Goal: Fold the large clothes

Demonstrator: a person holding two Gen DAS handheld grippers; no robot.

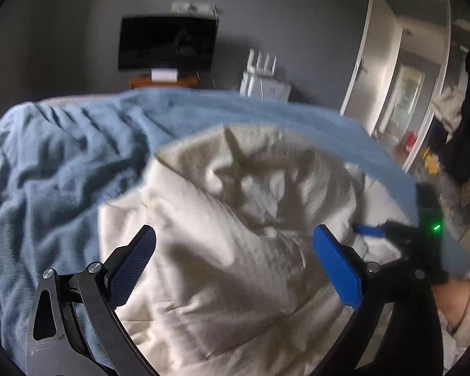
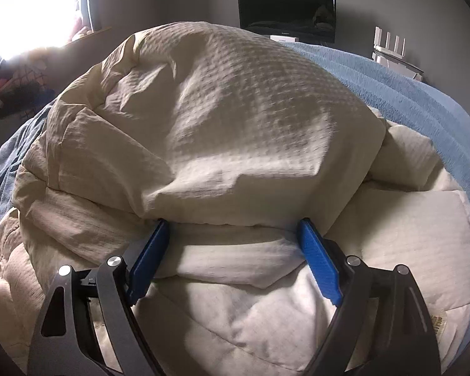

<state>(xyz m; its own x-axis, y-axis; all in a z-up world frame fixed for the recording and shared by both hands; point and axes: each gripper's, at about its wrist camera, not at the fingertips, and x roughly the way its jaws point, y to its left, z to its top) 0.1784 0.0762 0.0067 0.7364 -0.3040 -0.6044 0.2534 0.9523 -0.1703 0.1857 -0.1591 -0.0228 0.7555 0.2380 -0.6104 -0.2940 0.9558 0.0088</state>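
Cream, waffle-textured cloth: one large quilt (image 2: 222, 109), heaped on a bed over a blue blanket (image 1: 56, 156). In the right wrist view it stands as a tall folded mound with a flatter white layer under and in front of it. In the left wrist view, blurred, the same quilt lies rumpled, with a creased hollow at its middle.

Left gripper (image 1: 232, 266): jaws spread wide over the quilt, nothing between the pads, no cloth gripped. The right gripper shows at the right edge of this view, a green light on its body, beside a sleeve (image 1: 467, 310).

Right gripper (image 2: 235, 257): jaws apart, fingertips pushed in at the foot of the mound where the upper fold meets the lower layer. Cloth lies between the fingers, but the pads do not appear to press on it.

Other items: dark screen (image 1: 167, 44) on the far grey wall, a white stand (image 1: 261, 75) beside it, an open doorway (image 1: 404, 94) to the right, a bright window (image 2: 31, 9) at the left of the right wrist view.

Step in hand, as judged: between folds, with both grippers free of the cloth and a bulky fold already laid over. The bundle reads as partly folded, still loose and uneven.

Next move calls for: each gripper to find a firm edge or corner of the thick layers, close on enough cloth to hold the weight, then lift and carry both sides together so that the fold lands square and not slumped.
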